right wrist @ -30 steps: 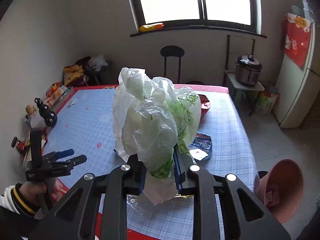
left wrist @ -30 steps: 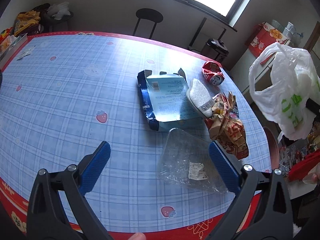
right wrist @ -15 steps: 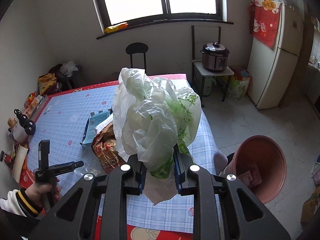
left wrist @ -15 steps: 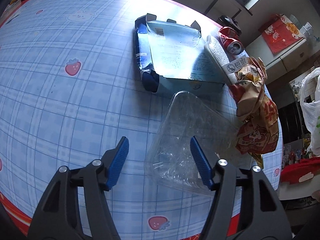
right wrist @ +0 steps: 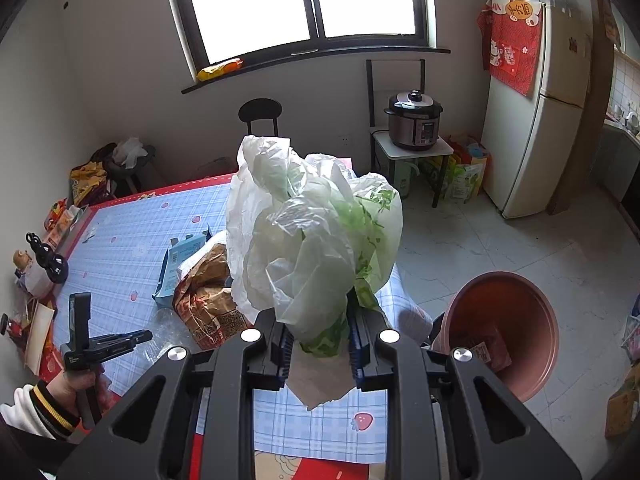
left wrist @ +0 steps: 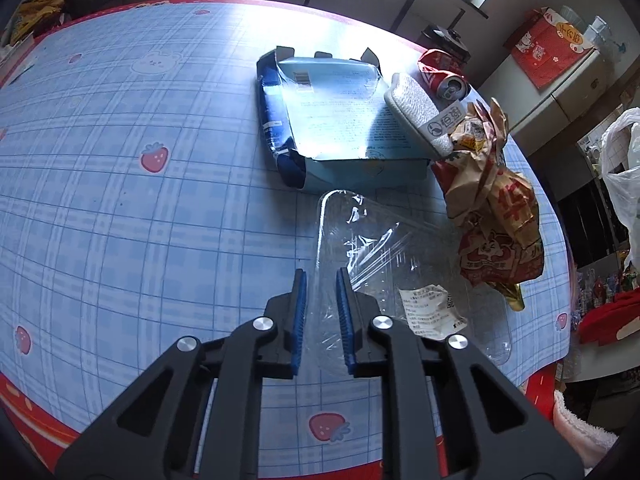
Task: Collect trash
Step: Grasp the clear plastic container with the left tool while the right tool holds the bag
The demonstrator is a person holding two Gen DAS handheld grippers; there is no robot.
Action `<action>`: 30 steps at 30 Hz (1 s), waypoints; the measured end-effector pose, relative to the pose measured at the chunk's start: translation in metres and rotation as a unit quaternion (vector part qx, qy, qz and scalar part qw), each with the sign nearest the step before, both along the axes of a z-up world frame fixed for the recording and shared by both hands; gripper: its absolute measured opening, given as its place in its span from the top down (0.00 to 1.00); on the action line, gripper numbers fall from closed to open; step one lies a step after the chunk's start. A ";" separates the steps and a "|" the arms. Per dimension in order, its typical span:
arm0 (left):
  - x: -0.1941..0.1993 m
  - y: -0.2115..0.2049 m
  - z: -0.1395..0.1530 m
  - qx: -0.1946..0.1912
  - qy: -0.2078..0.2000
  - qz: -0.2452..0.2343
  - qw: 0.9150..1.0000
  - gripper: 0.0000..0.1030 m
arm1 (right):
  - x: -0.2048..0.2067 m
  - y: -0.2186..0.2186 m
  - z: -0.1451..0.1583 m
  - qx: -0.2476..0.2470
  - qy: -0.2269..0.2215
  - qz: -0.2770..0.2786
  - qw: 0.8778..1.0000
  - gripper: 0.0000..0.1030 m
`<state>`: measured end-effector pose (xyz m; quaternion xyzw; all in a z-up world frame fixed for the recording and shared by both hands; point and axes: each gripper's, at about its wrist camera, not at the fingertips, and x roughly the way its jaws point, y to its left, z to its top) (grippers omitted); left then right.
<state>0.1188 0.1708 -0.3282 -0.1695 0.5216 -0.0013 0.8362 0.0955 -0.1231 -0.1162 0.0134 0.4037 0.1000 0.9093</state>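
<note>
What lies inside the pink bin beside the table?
In the pink bin sits a reddish packet with a white label. The near wall hides the rest of its bottom.

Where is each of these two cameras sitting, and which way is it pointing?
Left wrist: on the left gripper, looking down at the table; its blue fingers pinch the clear plastic tray.
Right wrist: on the right gripper, facing the window; it clamps the white plastic bag, and the person's left hand shows.
Shared: table, blue box, brown paper bag.
</note>
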 end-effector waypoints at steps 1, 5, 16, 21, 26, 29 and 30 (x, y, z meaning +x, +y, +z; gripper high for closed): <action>-0.005 0.004 0.004 -0.004 -0.005 0.008 1.000 0.84 | 0.001 0.001 0.000 0.002 0.000 0.003 1.000 0.78; -0.032 0.018 0.024 0.017 -0.023 0.029 0.999 0.87 | 0.006 0.009 0.000 0.008 0.000 0.018 1.000 0.78; -0.080 0.048 0.062 0.076 -0.047 0.088 0.992 0.89 | 0.016 0.034 0.002 0.025 -0.004 0.063 0.998 0.78; -0.094 0.057 0.076 0.111 -0.051 0.113 0.986 0.90 | 0.021 0.033 0.002 0.034 -0.004 0.074 0.997 0.78; -0.106 0.070 0.089 0.148 -0.047 0.148 0.977 0.90 | 0.023 0.025 0.000 0.044 -0.004 0.076 0.996 0.78; -0.114 0.077 0.101 0.176 -0.054 0.169 0.968 0.90 | 0.025 0.017 -0.003 0.053 0.000 0.073 0.996 0.78; -0.117 0.078 0.107 0.185 -0.059 0.174 0.965 0.90 | 0.026 0.015 -0.003 0.055 0.002 0.072 0.996 0.78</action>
